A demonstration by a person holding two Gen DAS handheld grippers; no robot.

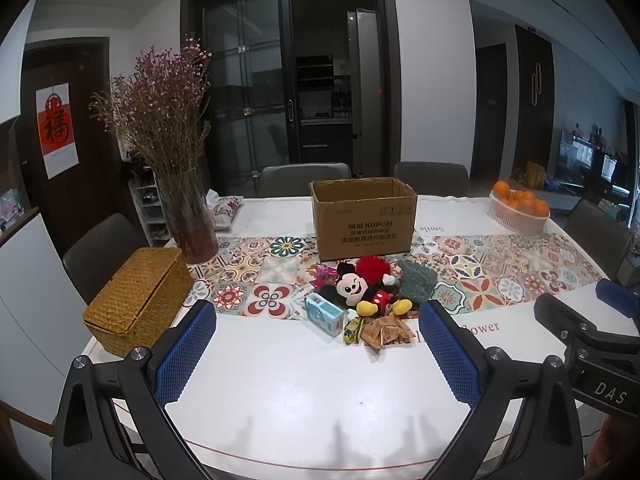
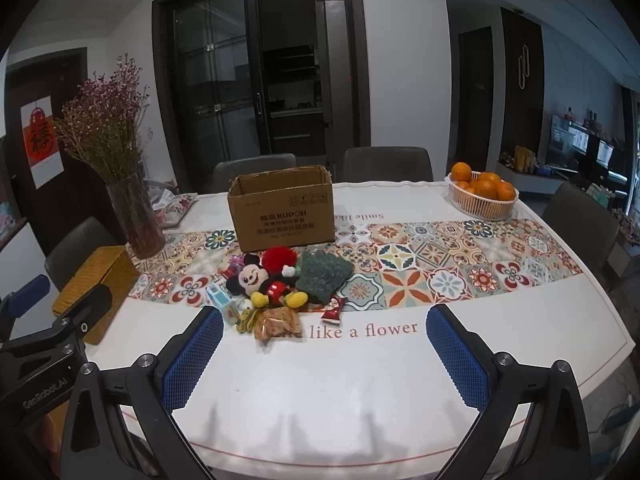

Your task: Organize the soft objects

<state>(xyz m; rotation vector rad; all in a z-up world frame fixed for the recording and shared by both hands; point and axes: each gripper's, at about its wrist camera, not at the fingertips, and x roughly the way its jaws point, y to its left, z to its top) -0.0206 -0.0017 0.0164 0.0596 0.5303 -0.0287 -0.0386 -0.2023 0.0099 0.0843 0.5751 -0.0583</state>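
A Mickey Mouse plush (image 1: 366,290) (image 2: 267,282) lies in a pile on the table with a red pompom (image 1: 373,269) (image 2: 279,259), a green knitted piece (image 1: 416,280) (image 2: 323,274), a small blue box (image 1: 324,314) (image 2: 219,299) and snack packets (image 1: 386,332) (image 2: 278,322). An open cardboard box (image 1: 363,220) (image 2: 282,212) stands just behind the pile. My left gripper (image 1: 318,320) is open and empty, short of the pile. My right gripper (image 2: 326,324) is open and empty, near the table's front.
A lidded wicker basket (image 1: 140,300) (image 2: 98,292) sits at the left edge. A glass vase of dried flowers (image 1: 192,216) (image 2: 136,216) stands behind it. A white basket of oranges (image 1: 518,208) (image 2: 482,196) is at the far right. Chairs surround the table.
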